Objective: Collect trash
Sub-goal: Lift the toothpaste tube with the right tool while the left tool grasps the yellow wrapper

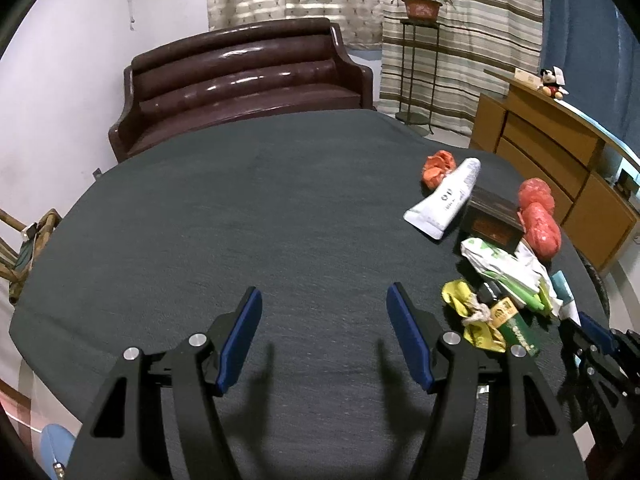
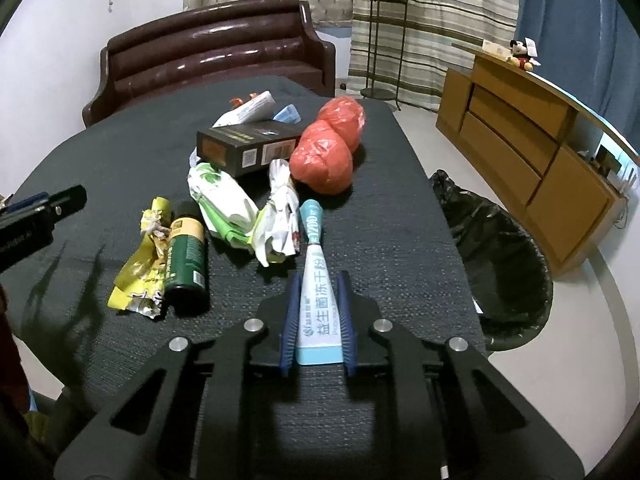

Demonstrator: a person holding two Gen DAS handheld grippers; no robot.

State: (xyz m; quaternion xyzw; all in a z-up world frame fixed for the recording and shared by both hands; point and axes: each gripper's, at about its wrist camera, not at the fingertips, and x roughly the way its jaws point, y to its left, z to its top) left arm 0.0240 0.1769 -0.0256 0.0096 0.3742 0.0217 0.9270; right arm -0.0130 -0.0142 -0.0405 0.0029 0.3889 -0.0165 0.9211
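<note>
Teal-white sachet (image 2: 318,300) clamped between right tool (image 2: 319,312) pads | left tool (image 1: 324,340) released

Behind your dark tabletop (image 1: 240,200) stands a glossy brown sofa (image 1: 244,76) against a white wall (image 1: 60,80), with striped curtains (image 1: 472,40), a potted plant (image 1: 420,2) and wooden drawers (image 1: 552,168).

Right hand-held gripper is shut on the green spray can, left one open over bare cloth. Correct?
Not quite. The right hand-held gripper is shut on the white and teal tube, not the green spray can, as the right wrist view shows. The left hand-held gripper is open over bare cloth.
</note>
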